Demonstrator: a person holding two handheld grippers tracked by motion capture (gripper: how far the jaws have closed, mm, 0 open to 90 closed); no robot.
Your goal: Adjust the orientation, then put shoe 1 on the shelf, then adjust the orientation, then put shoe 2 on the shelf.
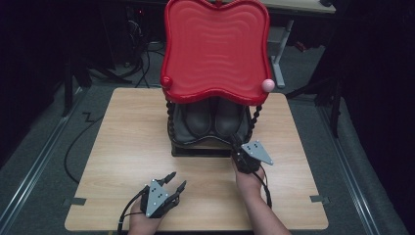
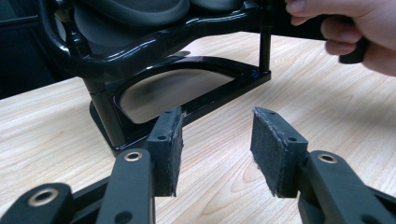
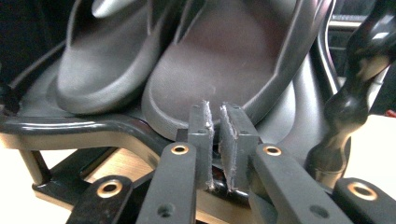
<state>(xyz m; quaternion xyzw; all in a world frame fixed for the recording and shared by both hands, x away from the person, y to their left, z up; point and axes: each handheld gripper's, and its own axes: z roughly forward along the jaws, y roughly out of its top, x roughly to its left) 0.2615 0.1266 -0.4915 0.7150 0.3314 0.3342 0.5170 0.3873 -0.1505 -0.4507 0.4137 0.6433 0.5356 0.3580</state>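
Slippers (image 3: 196, 70) lie on the black lower shelf (image 3: 70, 123) under the red tray (image 1: 215, 49). Right gripper (image 3: 215, 140) is nearly closed at the shelf's front rim; whether it pinches the rim, I cannot tell. Left gripper (image 1: 177, 182) is wide open, empty, over bare table (image 1: 122, 147).

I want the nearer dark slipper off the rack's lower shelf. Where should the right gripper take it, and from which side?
Probably grip the heel rim of the nearer slipper, coming in level from the rack's open front. The red top tray covers it from above, and the beaded post crowds one side. The right gripper, nearly shut, sits at the shelf edge; open it first.
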